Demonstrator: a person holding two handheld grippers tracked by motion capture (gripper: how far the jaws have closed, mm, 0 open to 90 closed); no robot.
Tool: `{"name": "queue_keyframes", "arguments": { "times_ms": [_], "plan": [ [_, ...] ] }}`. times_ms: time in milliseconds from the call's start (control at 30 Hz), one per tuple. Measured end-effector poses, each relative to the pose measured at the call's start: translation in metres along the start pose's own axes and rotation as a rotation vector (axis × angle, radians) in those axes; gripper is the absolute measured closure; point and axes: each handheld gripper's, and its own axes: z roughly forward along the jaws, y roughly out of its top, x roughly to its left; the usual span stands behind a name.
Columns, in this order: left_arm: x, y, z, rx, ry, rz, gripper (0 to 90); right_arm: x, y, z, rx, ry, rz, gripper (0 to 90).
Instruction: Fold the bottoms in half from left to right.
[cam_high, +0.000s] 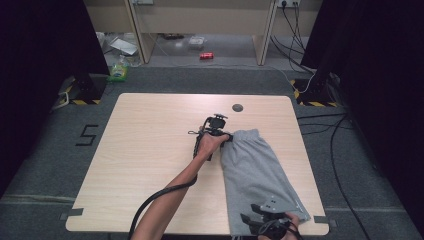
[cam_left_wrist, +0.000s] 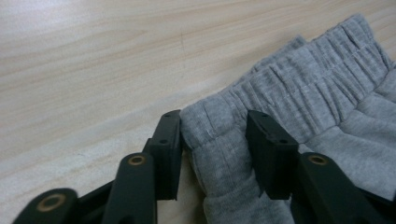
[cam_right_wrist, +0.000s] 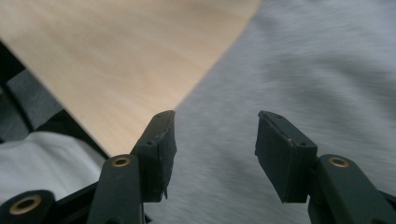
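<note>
Grey shorts (cam_high: 255, 170) lie on the right half of the wooden table (cam_high: 150, 150), waistband toward the far side, leg hems at the near edge. My left gripper (cam_high: 226, 136) is at the waistband's left corner. In the left gripper view that corner (cam_left_wrist: 219, 140) fills the gap between the jaws of the left gripper (cam_left_wrist: 212, 126), and both pads rest against the bunched cloth. My right gripper (cam_high: 248, 212) hovers over the near hem by the table's front edge. In the right gripper view the right gripper (cam_right_wrist: 215, 123) stands open over flat grey cloth (cam_right_wrist: 303, 70), holding nothing.
A round cable hole (cam_high: 237, 107) sits in the table near its far edge. On the floor beyond are a red can (cam_high: 206, 55) and a green bottle (cam_high: 119, 70). Cables (cam_high: 335, 150) run along the floor at the right. The table's left half is bare wood.
</note>
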Motion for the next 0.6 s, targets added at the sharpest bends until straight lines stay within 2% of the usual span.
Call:
{"name": "queue_keyframes", "arguments": {
  "times_ms": [67,133,267,367,400,533,567,600],
  "plan": [
    [-0.001,0.000,0.000,-0.005,0.007,0.007,62.3,0.003,0.000,0.003,0.007,0.009,-0.003,47.6],
    [-0.004,0.002,0.000,-0.009,0.025,0.039,64.5,0.016,0.000,0.015,0.030,0.042,-0.024,47.5],
    [-0.004,0.004,0.001,-0.013,0.034,0.050,66.1,0.028,0.002,0.029,0.065,0.074,-0.066,49.3],
    [-0.004,0.005,0.002,-0.015,0.036,0.057,67.2,0.032,0.002,0.034,0.094,0.067,-0.087,53.7],
    [-0.003,0.006,0.002,-0.018,0.038,0.056,67.3,0.034,0.002,0.038,0.108,0.050,-0.107,62.4],
    [-0.005,0.008,0.004,-0.023,0.060,0.088,68.3,0.033,0.005,0.041,0.112,0.017,-0.160,79.3],
    [-0.005,0.008,0.004,-0.023,0.060,0.088,68.6,0.033,0.005,0.041,0.112,0.017,-0.160,79.3],
    [-0.005,0.010,0.005,-0.024,0.067,0.100,68.8,0.031,0.006,0.042,0.107,0.017,-0.158,85.8]
  ]
}}
